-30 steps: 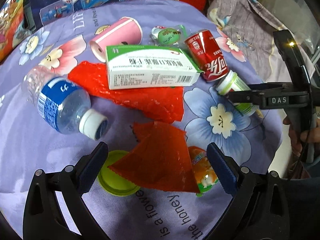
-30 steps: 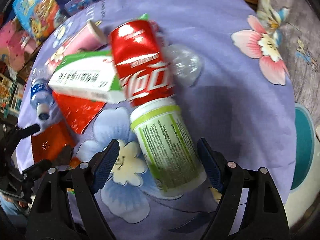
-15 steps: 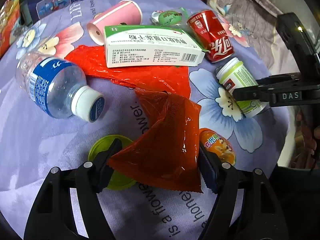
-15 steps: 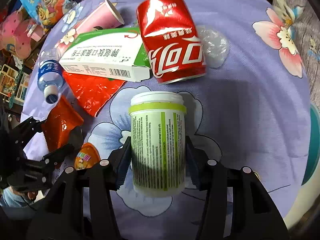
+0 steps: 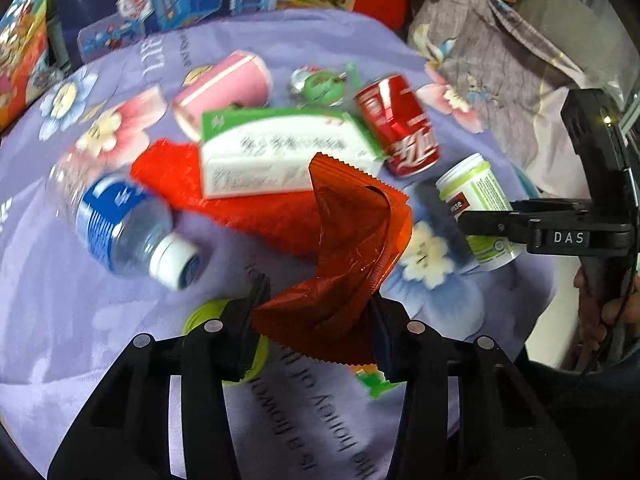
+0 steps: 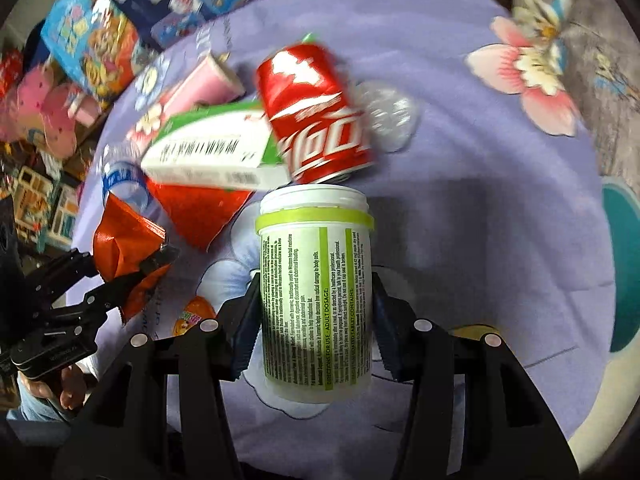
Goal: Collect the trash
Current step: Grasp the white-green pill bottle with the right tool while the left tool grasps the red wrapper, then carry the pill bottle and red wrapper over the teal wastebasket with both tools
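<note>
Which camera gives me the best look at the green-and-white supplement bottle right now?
The right wrist view: the supplement bottle fills the centre, label readable, clamped between the right gripper fingers. The left wrist view shows it only small at the right edge, partly hidden behind a gripper finger.

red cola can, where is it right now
The red cola can lies on the purple flowered cloth, far side of the pile, touching the green-and-white box, just beyond the white bottle.
</note>
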Action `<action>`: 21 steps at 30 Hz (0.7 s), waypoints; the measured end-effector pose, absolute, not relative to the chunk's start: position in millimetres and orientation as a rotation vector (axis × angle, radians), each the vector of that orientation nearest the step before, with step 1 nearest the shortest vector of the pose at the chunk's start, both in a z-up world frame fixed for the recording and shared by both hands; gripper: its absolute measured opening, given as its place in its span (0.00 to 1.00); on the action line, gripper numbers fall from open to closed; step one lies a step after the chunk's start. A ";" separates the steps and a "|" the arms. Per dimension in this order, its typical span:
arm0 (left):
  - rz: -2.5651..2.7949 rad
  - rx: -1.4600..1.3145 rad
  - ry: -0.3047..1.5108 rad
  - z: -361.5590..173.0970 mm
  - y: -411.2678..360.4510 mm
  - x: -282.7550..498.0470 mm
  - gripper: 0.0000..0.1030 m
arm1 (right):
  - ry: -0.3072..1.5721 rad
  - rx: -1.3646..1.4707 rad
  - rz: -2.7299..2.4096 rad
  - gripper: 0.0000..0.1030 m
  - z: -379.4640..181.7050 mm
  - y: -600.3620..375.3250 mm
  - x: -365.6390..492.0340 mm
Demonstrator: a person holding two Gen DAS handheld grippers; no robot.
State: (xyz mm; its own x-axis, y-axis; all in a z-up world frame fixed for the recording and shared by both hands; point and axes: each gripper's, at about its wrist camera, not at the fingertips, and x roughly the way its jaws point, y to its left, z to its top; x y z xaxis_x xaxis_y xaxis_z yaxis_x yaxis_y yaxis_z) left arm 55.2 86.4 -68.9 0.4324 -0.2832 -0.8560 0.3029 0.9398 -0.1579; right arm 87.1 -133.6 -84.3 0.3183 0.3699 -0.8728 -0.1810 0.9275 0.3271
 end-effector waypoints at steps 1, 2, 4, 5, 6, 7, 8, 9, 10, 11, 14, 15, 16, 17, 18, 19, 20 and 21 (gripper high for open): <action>-0.375 0.021 1.061 -65.4 80.0 57.5 0.46 | 1.187 0.193 0.359 0.47 -82.5 -137.5 86.1; -0.387 0.022 1.057 -62.4 72.4 60.1 0.46 | 1.174 0.214 0.348 0.47 -78.8 -147.3 84.9; -0.405 0.030 1.049 -57.2 56.8 65.3 0.46 | 1.151 0.240 0.328 0.47 -72.7 -165.5 81.4; -0.417 0.040 1.042 -53.7 47.6 67.6 0.46 | 1.138 0.252 0.318 0.47 -69.1 -174.5 79.3; -0.429 0.050 1.035 -51.2 39.0 69.7 0.46 | 1.121 0.264 0.305 0.47 -64.8 -185.4 77.7; -0.441 0.058 1.030 -48.6 30.9 71.2 0.46 | 1.106 0.275 0.292 0.47 -60.7 -195.8 76.2; -0.450 0.065 1.025 -46.7 23.2 71.9 0.46 | 1.096 0.285 0.283 0.47 -57.9 -203.8 74.7; -0.464 0.077 1.017 -43.4 12.1 73.2 0.46 | 1.080 0.301 0.267 0.47 -53.9 -215.5 72.6; -0.481 0.090 1.011 -40.2 0.6 74.5 0.46 | 1.065 0.312 0.252 0.47 -50.5 -226.0 70.7; -0.501 0.100 1.006 -37.1 -9.9 75.8 0.46 | 1.045 0.328 0.231 0.47 -46.4 -239.8 67.9; -0.559 0.135 0.997 -29.7 -43.1 78.3 0.46 | 0.999 0.375 0.180 0.47 -39.3 -276.1 60.5; -0.573 0.147 0.995 -28.5 -52.4 79.7 0.46 | 0.985 0.388 0.163 0.47 -37.8 -287.0 57.7; -0.596 0.164 0.992 -26.3 -66.3 81.0 0.46 | 0.971 0.402 0.144 0.47 -36.6 -298.4 54.9; -0.620 0.179 0.989 -24.2 -80.3 82.8 0.46 | 0.951 0.428 0.116 0.47 -35.5 -316.1 50.4; -0.641 0.192 0.988 -23.2 -91.6 84.1 0.46 | 0.941 0.445 0.099 0.47 -35.2 -324.9 48.2; -0.662 0.210 0.988 -22.6 -105.6 85.4 0.46 | 0.928 0.464 0.075 0.47 -35.4 -337.3 44.0; -0.680 0.232 0.988 -22.8 -121.3 86.6 0.46 | 0.918 0.482 0.053 0.47 -36.0 -349.7 40.4; -0.695 0.252 0.988 -24.0 -135.4 87.9 0.46 | 0.907 0.504 0.026 0.47 -37.3 -365.2 35.5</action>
State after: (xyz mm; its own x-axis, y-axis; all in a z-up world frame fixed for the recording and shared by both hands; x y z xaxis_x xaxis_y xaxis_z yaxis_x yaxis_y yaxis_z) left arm 87.9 -135.4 -24.0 0.3587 -0.4220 -0.8326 0.6411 0.7597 -0.1088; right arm 35.5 -365.2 -37.3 0.6239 0.2307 -0.7467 0.1869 0.8837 0.4291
